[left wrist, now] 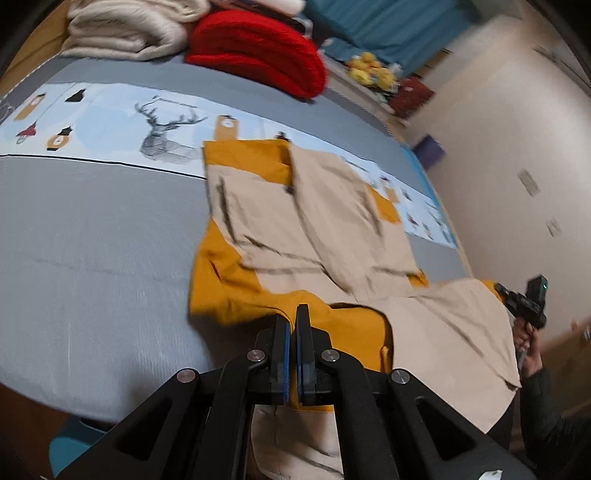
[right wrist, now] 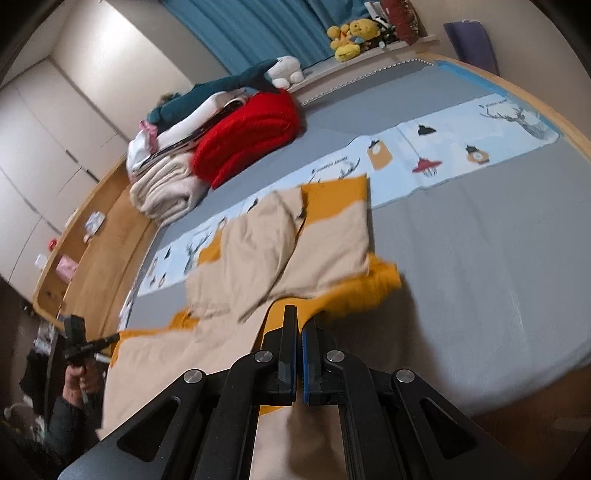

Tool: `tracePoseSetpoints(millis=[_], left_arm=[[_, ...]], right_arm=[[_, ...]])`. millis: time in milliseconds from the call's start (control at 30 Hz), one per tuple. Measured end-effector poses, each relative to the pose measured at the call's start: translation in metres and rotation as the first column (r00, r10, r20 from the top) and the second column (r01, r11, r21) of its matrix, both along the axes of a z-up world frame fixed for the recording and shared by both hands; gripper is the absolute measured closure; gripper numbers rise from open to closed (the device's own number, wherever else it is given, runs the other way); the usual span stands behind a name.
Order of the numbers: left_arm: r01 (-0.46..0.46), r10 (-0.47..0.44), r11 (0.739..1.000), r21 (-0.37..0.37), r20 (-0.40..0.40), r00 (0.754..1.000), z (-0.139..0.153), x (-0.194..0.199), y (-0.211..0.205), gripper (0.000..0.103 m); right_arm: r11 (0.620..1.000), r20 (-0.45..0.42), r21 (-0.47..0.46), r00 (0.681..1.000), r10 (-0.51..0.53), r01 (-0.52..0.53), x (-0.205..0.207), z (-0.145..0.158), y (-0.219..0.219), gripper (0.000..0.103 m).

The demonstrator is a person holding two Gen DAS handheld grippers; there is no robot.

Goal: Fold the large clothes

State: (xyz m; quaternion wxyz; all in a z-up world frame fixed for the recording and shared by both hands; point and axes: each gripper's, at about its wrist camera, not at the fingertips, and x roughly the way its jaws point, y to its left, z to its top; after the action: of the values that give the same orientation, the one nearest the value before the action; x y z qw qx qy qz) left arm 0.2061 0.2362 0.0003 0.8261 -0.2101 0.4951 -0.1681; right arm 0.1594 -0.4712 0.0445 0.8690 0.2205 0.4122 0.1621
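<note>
A large mustard-yellow and beige garment (left wrist: pixel 332 229) lies spread on the grey bed (left wrist: pixel 92 240), sleeves folded in over its body. Its near edge is lifted off the bed. My left gripper (left wrist: pixel 293 314) is shut on that edge, and yellow and beige cloth hangs below the jaws. In the right wrist view the same garment (right wrist: pixel 258 243) runs away from my right gripper (right wrist: pixel 300 315), which is shut on its near edge too. Each view shows the other gripper in a hand at the garment's far corner: the right gripper (left wrist: pixel 500 288) and the left gripper (right wrist: pixel 109 339).
Folded red blanket (left wrist: pixel 258 51) and cream blanket (left wrist: pixel 125 29) are stacked at the head of the bed, with more folded clothes (right wrist: pixel 207 107). Yellow plush toys (right wrist: pixel 351 35) sit on a ledge by blue curtains. A wooden bed frame (right wrist: pixel 103 236) and white wardrobes (right wrist: pixel 55 110) border the bed.
</note>
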Motion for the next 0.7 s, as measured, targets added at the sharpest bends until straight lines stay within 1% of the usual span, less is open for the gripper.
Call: tracePoseSetpoints(millis=[33, 133, 167, 200, 267, 333, 400, 433, 467, 533, 667, 700], left_arm=[[-0.026, 0.026, 1.0, 0.003, -0.014, 1.0, -0.005, 0.018, 0.002, 0.102], [-0.105, 0.105, 0.994, -0.003, -0.052, 0.993, -0.024, 0.068, 0.012, 0.102], [-0.143, 0.14, 0.989, -0.024, -0.079, 0.987, -0.035, 0.087, 0.017, 0.102], [-0.165, 0.162, 0.986, -0.026, -0.096, 0.982, -0.044, 0.099, 0.019, 0.102], [-0.195, 0.195, 0.981, 0.013, -0.118, 0.974, -0.063, 0.125, 0.017, 0.102], [-0.208, 0.212, 0.977, 0.042, -0.132, 0.968, -0.079, 0.14, 0.013, 0.102], [-0.213, 0.221, 0.975, 0.07, -0.156, 0.963, -0.093, 0.15, 0.012, 0.102], [-0.216, 0.225, 0.974, 0.071, -0.167, 0.96, -0.097, 0.155, 0.013, 0.102], [-0.216, 0.224, 0.974, 0.065, -0.168, 0.96, -0.098, 0.161, 0.014, 0.102], [-0.218, 0.223, 0.975, 0.051, -0.169, 0.96, -0.1, 0.168, 0.016, 0.101], [-0.237, 0.229, 0.971, -0.008, -0.236, 0.944, -0.113, 0.18, 0.023, 0.101], [-0.231, 0.218, 0.973, -0.023, -0.25, 0.943, -0.114, 0.181, 0.023, 0.097]], right_arm=[[1.0, -0.004, 0.001, 1.0, -0.011, 0.011, 0.013, -0.002, 0.0, 0.101], [0.998, -0.026, -0.02, 0.997, -0.067, 0.066, 0.072, -0.014, -0.003, 0.101], [0.996, -0.036, -0.013, 0.996, -0.086, 0.085, 0.094, -0.02, -0.005, 0.101], [0.995, -0.048, 0.002, 0.994, -0.1, 0.101, 0.115, -0.028, -0.006, 0.101], [0.991, -0.071, -0.012, 0.988, -0.137, 0.137, 0.158, -0.045, -0.003, 0.101], [0.987, -0.087, -0.041, 0.983, -0.16, 0.157, 0.191, -0.065, 0.004, 0.101], [0.983, -0.11, -0.048, 0.977, -0.182, 0.177, 0.215, -0.089, 0.008, 0.101], [0.981, -0.124, -0.057, 0.973, -0.193, 0.187, 0.225, -0.1, 0.008, 0.101], [0.978, -0.147, -0.062, 0.967, -0.209, 0.201, 0.233, -0.109, 0.007, 0.101], [0.972, -0.191, -0.031, 0.954, -0.233, 0.231, 0.254, -0.125, 0.001, 0.101], [0.978, -0.219, -0.033, 0.953, -0.21, 0.208, 0.278, -0.138, 0.003, 0.101], [0.979, -0.229, -0.03, 0.952, -0.205, 0.203, 0.28, -0.14, 0.003, 0.099]])
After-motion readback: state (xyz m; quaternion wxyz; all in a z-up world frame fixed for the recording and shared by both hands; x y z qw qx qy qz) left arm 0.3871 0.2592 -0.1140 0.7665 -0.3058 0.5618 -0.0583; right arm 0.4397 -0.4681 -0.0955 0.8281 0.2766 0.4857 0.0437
